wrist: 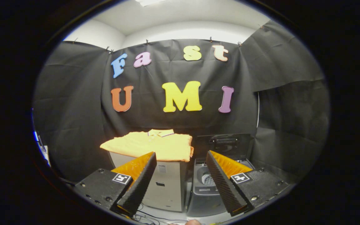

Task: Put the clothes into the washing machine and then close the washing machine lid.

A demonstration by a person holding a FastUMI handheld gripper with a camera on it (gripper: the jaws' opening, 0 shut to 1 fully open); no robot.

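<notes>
The gripper (180, 156) is open wide and holds nothing. The yellow shirt (150, 145) lies folded on a grey box (164, 184), middle of the picture, beyond the fingers. I think grabbing it comes first. The washing machine (206, 187) sits lower right, lid (223, 143) up. Wires (145, 217) lie below.

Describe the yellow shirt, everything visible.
The yellow shirt is a folded polo, soft knit by its look, collar with a dark trim line facing the back wall. It lies flat on a grey box-like stand, its front edge drooping over. The washing machine stands beside it, lid up. The gripper is open, short of the shirt, touching nothing.
</notes>
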